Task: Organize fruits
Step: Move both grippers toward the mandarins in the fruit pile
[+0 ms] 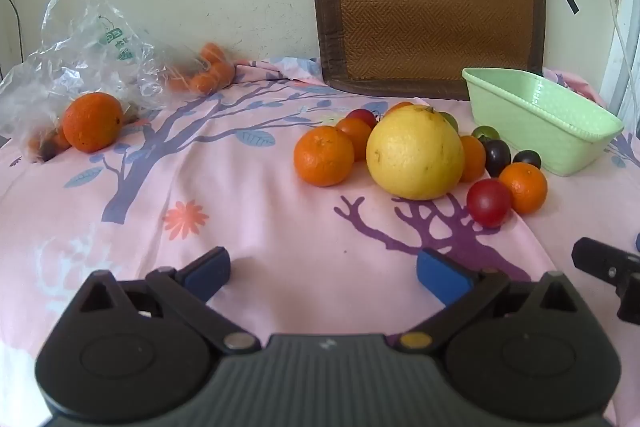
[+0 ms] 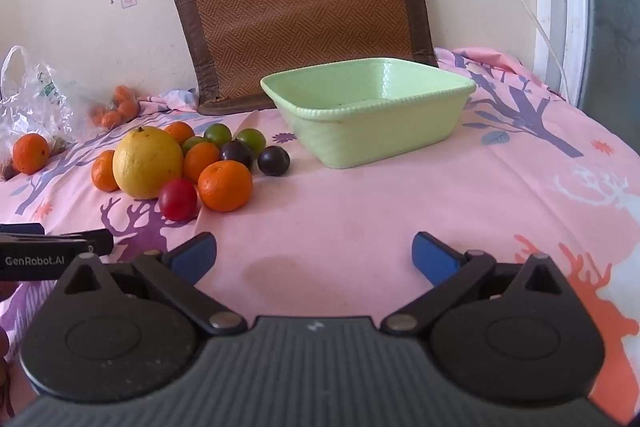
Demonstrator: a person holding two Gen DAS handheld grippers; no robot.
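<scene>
A big yellow grapefruit (image 1: 415, 152) sits on the pink tree-print cloth (image 1: 260, 211), crowded by small oranges (image 1: 324, 156), a red plum (image 1: 489, 202) and dark plums (image 1: 497, 157). At two o'clock from the pile stands a pale green basket (image 2: 372, 115), with nothing visible inside. The left tool (image 1: 324, 273) gapes wide, gripping nothing, low over the cloth at six o'clock from the fruit. The right tool (image 2: 314, 255) is equally spread and bare, pointing toward the basket.

Both wrist cams low over pink printed cloth (image 1: 280, 187), facing wall. Left view sits left. Shared: large yellow citrus (image 1: 415, 152) (image 2: 147, 162), pale green plastic basin (image 1: 540, 119) (image 2: 372, 115).
</scene>
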